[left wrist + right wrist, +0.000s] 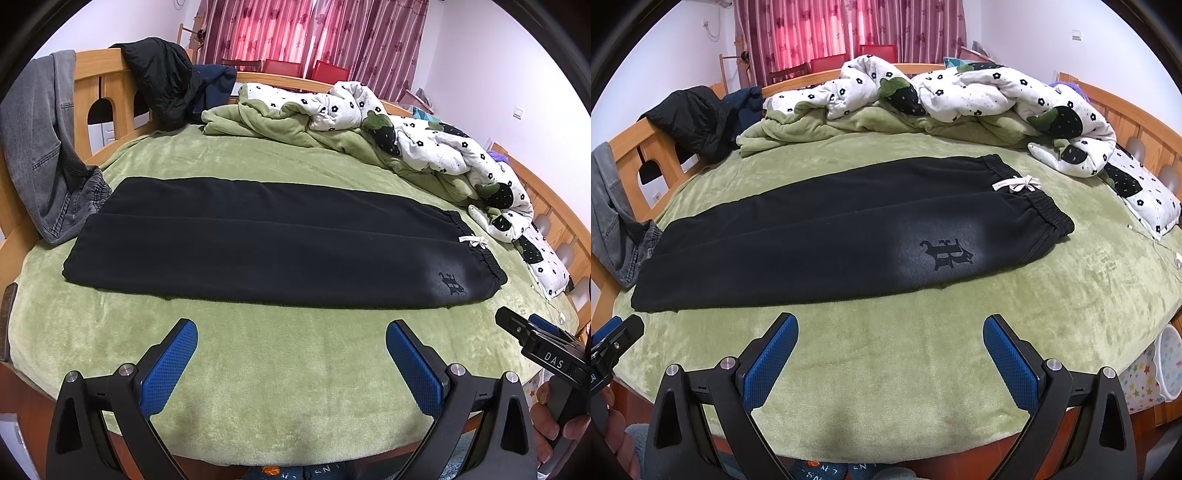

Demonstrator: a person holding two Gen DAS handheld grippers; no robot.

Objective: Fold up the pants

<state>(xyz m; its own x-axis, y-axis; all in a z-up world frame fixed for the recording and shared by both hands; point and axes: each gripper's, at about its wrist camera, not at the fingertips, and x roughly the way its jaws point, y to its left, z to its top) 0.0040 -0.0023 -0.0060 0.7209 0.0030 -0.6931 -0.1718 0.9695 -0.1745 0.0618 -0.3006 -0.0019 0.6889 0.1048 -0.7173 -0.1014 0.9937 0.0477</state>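
Note:
Black sweatpants (273, 243) lie flat on the green bed cover (280, 373), legs side by side, cuffs to the left, elastic waistband with a white drawstring bow (472, 240) to the right. They also show in the right wrist view (827, 236), with a black logo (947, 254) near the waist. My left gripper (291, 332) is open and empty, held over the cover in front of the near pants edge. My right gripper (890, 328) is open and empty, also short of the pants. The right gripper's body (543, 347) shows at the right edge of the left view.
A bunched white flowered duvet (424, 136) and green blanket (273, 125) lie along the far side. Grey jeans (40, 147) and a black jacket (162, 81) hang over the wooden bed frame (110, 96) at left. A star-patterned bin (1156, 373) stands at the bed's right.

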